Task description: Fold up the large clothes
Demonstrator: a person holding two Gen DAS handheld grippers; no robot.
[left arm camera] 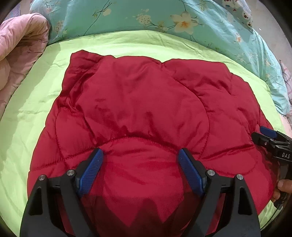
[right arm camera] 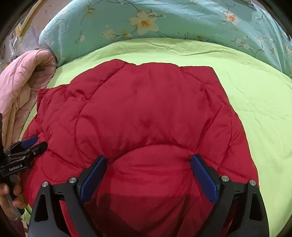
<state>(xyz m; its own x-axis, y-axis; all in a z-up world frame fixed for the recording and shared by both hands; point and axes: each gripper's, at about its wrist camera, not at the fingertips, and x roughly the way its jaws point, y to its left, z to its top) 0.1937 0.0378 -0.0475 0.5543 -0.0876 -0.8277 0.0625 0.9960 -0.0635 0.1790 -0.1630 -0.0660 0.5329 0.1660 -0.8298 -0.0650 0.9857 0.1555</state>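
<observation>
Between and just ahead of both sets of jaws bulges the near hem of the red jacket (left arm camera: pixel 138 102), its length running away toward the floral pillow (left arm camera: pixel 127 16). Left gripper (left arm camera: pixel 140 155) and right gripper (right arm camera: pixel 148 161) stand abreast, equally near, jaws spread and pinching nothing. Puffy, quilted, it lies on the green sheet (left arm camera: pixel 27 116).

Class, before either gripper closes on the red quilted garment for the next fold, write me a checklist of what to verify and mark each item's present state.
1. Left gripper jaws wide: ok.
2. Right gripper jaws wide: ok.
3. Puffy near edge of the red garment lies between each pair of jaws: ok.
4. Pads pressing the fabric: cannot tell.
5. Garment spread on the green sheet, far edge free of the floral quilt: ok.
6. Pink blanket off the garment: cannot tell.
</observation>
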